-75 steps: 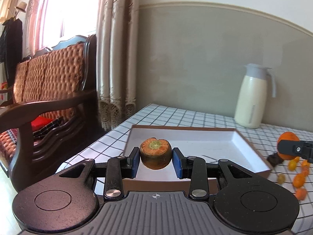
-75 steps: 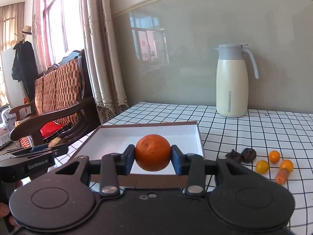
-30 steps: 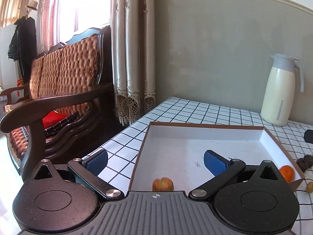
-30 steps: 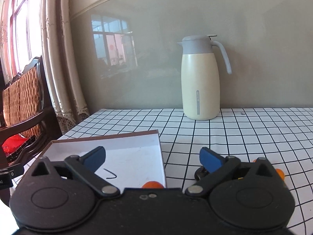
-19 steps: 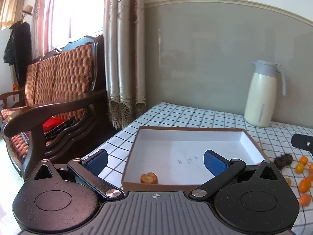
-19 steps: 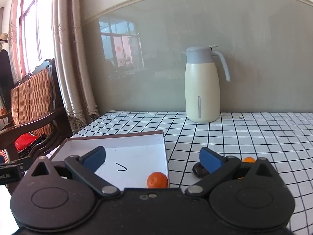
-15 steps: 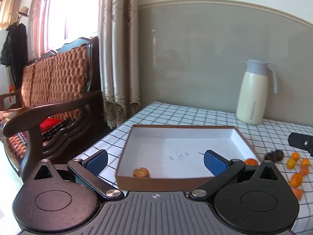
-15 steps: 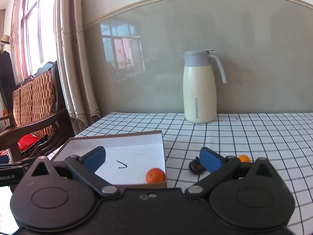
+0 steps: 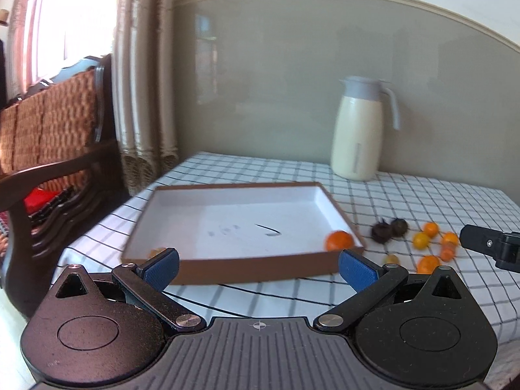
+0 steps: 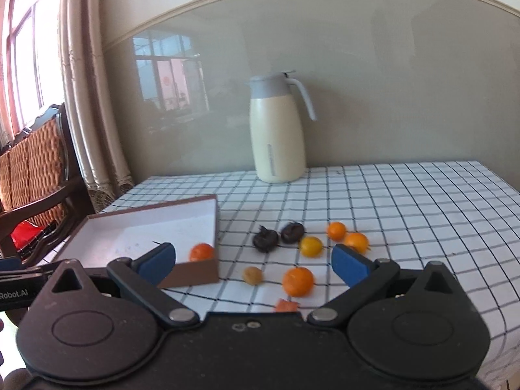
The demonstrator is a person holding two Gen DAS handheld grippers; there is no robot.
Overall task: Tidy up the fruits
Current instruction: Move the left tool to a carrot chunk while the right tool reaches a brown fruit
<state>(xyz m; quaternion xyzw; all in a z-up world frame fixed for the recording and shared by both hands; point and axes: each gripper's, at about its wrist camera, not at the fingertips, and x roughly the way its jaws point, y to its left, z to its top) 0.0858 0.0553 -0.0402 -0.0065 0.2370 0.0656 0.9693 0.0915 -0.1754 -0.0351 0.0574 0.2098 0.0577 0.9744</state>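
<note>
Both grippers, left [image 9: 258, 265] and right [image 10: 253, 260], are spread empty; the orange [image 10: 298, 281] at twelve o'clock is best straddled squarely.

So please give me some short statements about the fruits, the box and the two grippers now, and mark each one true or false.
1. Both grippers hold a fruit. False: the left gripper and the right gripper are open and hold nothing.
2. An orange lies inside the shallow box, in a near corner. True.
3. The two dark fruits lie inside the box. False: they lie on the checked tablecloth, beside the box.
4. The cream jug stands upright near the wall. True.
5. All orange fruits are already in the box. False: several, such as the large one, lie on the cloth.
</note>
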